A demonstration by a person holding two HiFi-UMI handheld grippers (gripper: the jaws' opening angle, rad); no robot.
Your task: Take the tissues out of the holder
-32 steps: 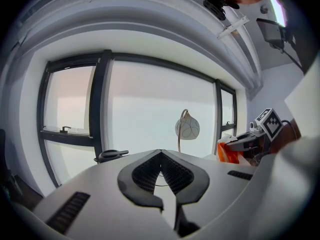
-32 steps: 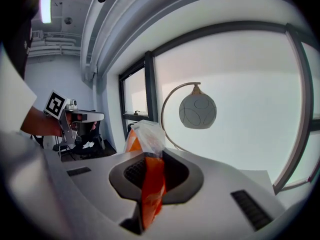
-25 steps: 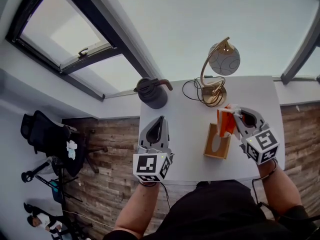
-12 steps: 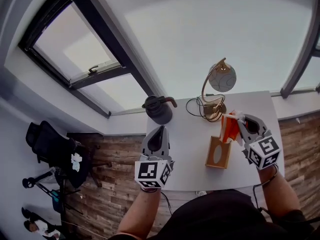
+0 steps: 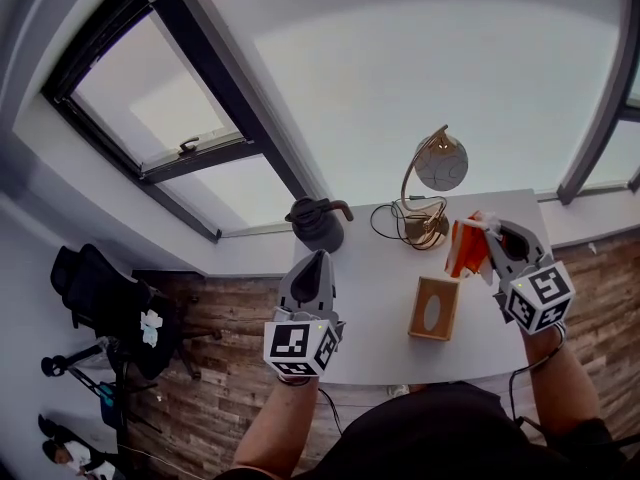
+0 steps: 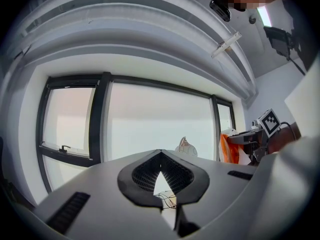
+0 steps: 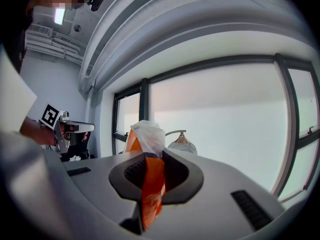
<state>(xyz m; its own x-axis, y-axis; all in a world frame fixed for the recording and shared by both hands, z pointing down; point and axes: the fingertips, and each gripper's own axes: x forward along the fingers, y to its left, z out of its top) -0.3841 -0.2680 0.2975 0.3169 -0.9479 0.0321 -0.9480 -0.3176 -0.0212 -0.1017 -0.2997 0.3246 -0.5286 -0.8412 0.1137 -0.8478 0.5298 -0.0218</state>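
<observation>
place: office-like room | evidence: white desk [image 5: 370,278], black swivel chair [image 5: 90,278], desk lamp [image 5: 440,163], big windows [image 5: 150,98], wood floor [image 5: 220,348]

A white tabletop [image 5: 372,303] carries a wooden tissue holder [image 5: 434,308] near its right side, lying flat with its oval slot facing up. At the far edge stand a gold lamp [image 5: 428,193] with a round shade and, at the far left corner, a dark jug [image 5: 317,224]; a thin black cable [image 5: 385,220] loops just left of the lamp's base
</observation>
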